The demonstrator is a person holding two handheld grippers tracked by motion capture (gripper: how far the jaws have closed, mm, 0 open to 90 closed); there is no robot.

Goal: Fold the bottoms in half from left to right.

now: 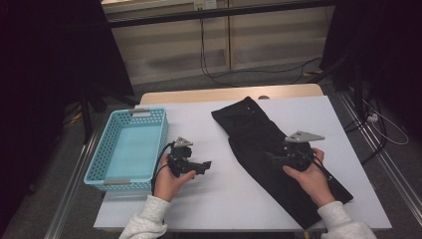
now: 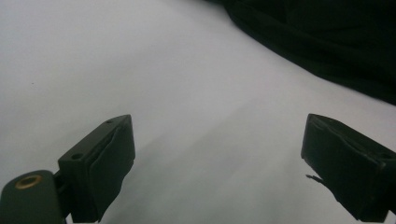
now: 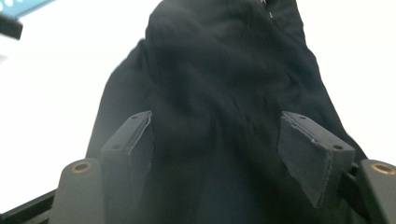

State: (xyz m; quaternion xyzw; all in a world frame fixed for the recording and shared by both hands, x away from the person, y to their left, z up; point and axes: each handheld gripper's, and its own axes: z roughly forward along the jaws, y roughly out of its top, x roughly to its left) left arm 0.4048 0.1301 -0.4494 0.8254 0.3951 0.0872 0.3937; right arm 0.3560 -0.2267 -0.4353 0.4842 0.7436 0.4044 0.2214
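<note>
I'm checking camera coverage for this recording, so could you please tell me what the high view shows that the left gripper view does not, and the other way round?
High view alone: the light blue basket at the table's left, both hands, the right gripper over the black garment, and the floor and cables beyond the table. Left gripper view alone: a close look along the left gripper, its jaws wide apart with nothing between them above the bare surface. Both share the white table and part of the black garment, which in the left gripper view lies at the upper right.
</note>
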